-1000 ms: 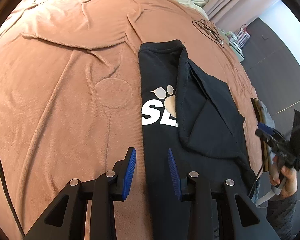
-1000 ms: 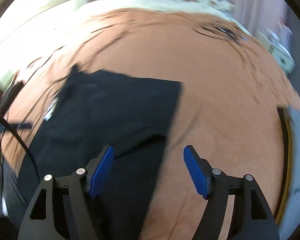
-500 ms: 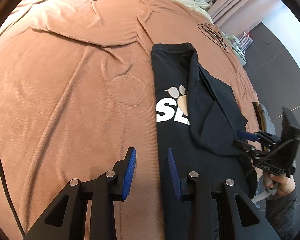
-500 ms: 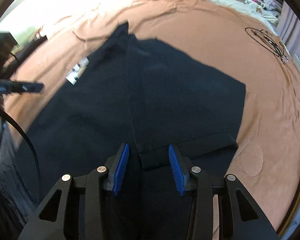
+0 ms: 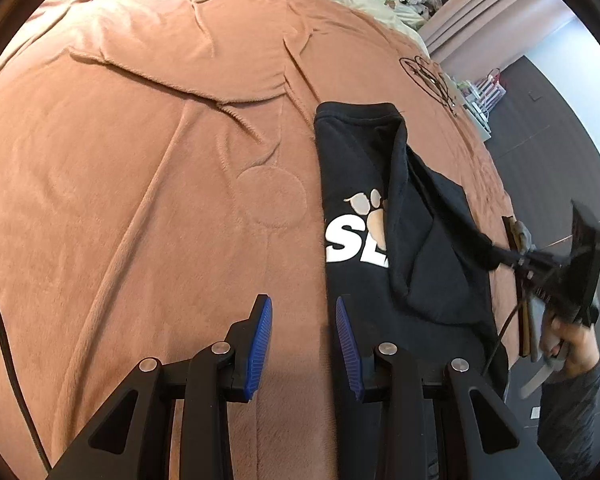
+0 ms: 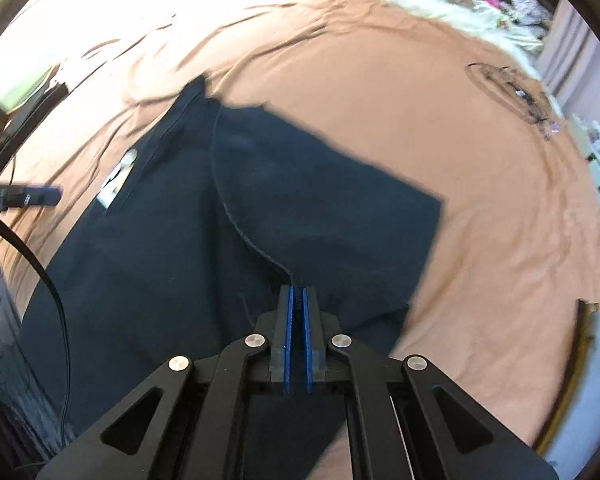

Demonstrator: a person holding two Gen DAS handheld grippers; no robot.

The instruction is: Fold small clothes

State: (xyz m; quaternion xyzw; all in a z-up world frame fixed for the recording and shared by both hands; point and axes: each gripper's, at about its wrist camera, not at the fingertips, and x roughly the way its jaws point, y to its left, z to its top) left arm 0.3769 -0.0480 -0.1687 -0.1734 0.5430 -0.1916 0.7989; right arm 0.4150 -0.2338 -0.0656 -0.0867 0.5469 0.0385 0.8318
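Black shirt [image 5: 364,184] lies on the brown blanket [image 5: 140,160] covering the bed, white lettering and a paw print facing up, one side folded over the middle. Right gripper [image 6: 297,300]: fingers have just been closing and now pinch a dark fabric edge of the shirt, pulling it taut off the bed. Left gripper [image 5: 304,336]: fingers apart, nothing between them, poised over the blanket just beside the shirt's near edge.
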